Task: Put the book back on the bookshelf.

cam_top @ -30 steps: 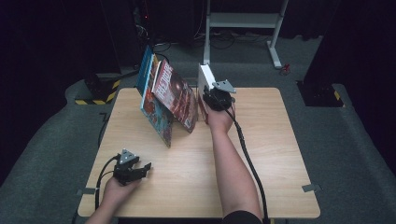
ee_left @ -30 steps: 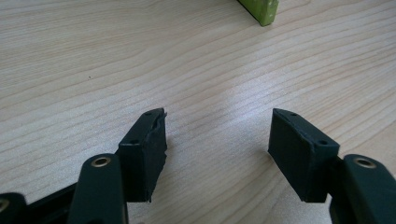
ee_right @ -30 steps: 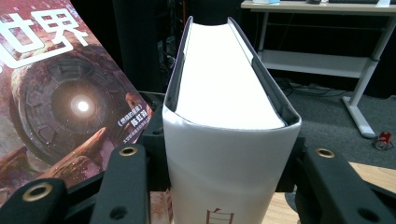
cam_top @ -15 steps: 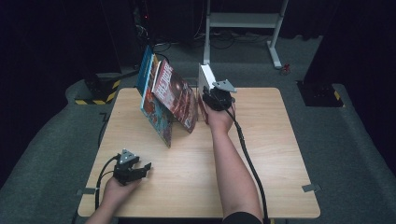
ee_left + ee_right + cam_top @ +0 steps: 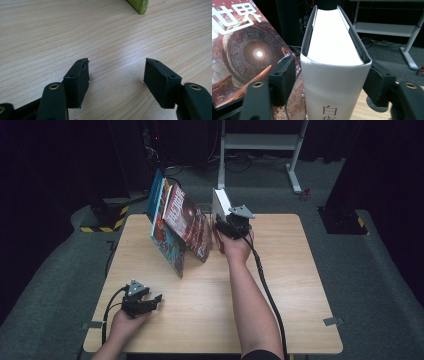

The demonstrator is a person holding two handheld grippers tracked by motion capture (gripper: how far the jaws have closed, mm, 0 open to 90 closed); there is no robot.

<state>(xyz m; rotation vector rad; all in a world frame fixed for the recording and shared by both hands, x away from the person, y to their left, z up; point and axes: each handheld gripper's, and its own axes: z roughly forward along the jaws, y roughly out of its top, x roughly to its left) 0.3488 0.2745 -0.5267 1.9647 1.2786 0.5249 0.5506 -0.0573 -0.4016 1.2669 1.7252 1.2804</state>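
A thick white book (image 5: 220,203) stands upright on its edge at the far middle of the table, spine (image 5: 332,85) toward me. My right gripper (image 5: 225,228) straddles that spine; its jaws have just been opening. The left pad stands a little off the cover, so my right gripper (image 5: 329,71) is open around the book. Beside it, a red-brown covered book (image 5: 187,222) leans on other books (image 5: 165,240). Near the front left, my left gripper (image 5: 152,300) rests open over bare wood (image 5: 117,67).
The leaning stack includes a blue book (image 5: 155,200) at its far left end. A green corner (image 5: 140,5) of something lies ahead of the left gripper. The wooden table (image 5: 300,285) has dark floor around it, and a white frame (image 5: 260,142) stands behind.
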